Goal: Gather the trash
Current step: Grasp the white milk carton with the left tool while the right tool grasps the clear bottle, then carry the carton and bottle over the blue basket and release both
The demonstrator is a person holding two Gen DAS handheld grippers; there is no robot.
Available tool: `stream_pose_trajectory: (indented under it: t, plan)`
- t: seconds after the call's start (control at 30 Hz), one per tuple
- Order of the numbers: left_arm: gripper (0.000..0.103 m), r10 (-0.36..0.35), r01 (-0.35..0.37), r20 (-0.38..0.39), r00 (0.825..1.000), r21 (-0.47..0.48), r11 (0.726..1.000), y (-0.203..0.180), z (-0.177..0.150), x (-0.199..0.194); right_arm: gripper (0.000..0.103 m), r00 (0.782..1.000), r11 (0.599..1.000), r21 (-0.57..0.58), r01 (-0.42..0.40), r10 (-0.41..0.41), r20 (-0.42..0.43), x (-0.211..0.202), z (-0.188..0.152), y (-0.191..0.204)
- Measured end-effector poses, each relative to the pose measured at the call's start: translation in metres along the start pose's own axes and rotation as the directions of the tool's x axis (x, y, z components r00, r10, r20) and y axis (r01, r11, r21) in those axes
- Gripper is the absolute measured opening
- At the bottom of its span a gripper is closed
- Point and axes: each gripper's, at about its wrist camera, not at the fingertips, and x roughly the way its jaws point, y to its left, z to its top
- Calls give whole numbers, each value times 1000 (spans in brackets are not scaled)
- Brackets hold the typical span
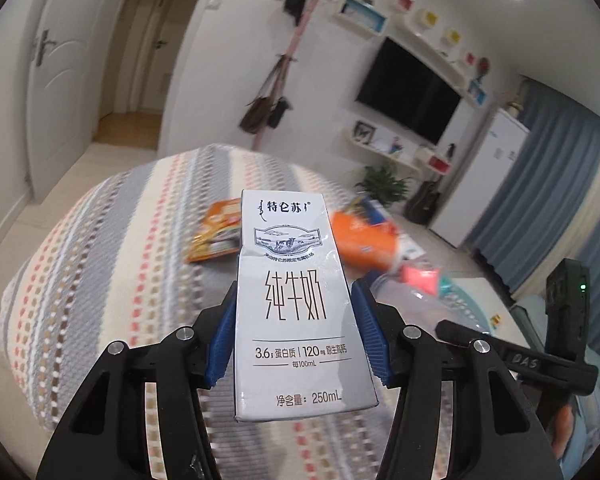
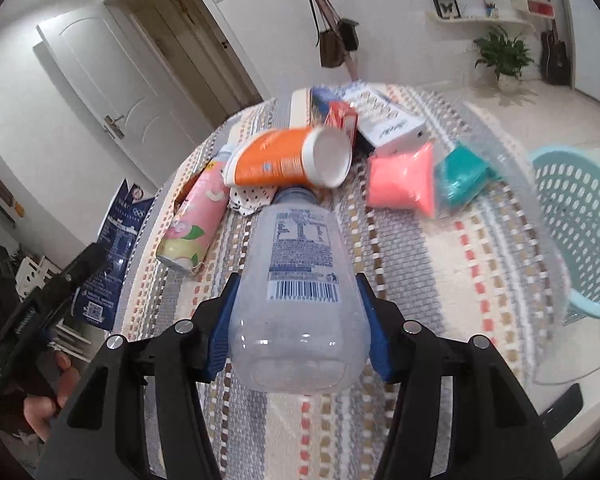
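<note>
A white 250 mL milk carton (image 1: pixel 288 240) stands upright between the blue pads of my left gripper (image 1: pixel 296 336), which is shut on its sides above the striped tablecloth (image 1: pixel 100 260). In the right wrist view, my right gripper (image 2: pixel 298 320) is shut on a clear, empty plastic bottle (image 2: pixel 300 264), whose neck points away toward the pile. Behind it lie an orange cup (image 2: pixel 288 160) on its side, a pink can (image 2: pixel 196 220), a pink packet (image 2: pixel 404 184), a teal packet (image 2: pixel 460 178) and a white box (image 2: pixel 392 128).
A light blue perforated basket (image 2: pixel 580 216) stands off the table's right edge. An orange snack bag (image 1: pixel 216 232) lies left of the carton. A hand (image 2: pixel 48 404) grips the other tool's handle at the lower left. Doors, a coat stand and a TV wall lie beyond.
</note>
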Motion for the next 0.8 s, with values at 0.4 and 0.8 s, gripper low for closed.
stream_pose_trajectory:
  t: [0.4, 0.8]
  plan:
    - [53, -114, 112, 17, 993, 108, 988, -74, 6, 3, 52, 989, 999, 1, 38, -38, 143, -59, 8, -20]
    - [53, -260, 266, -59, 964, 239, 934, -186, 22, 61, 52, 898, 952, 149, 266, -301, 320, -122, 20, -96]
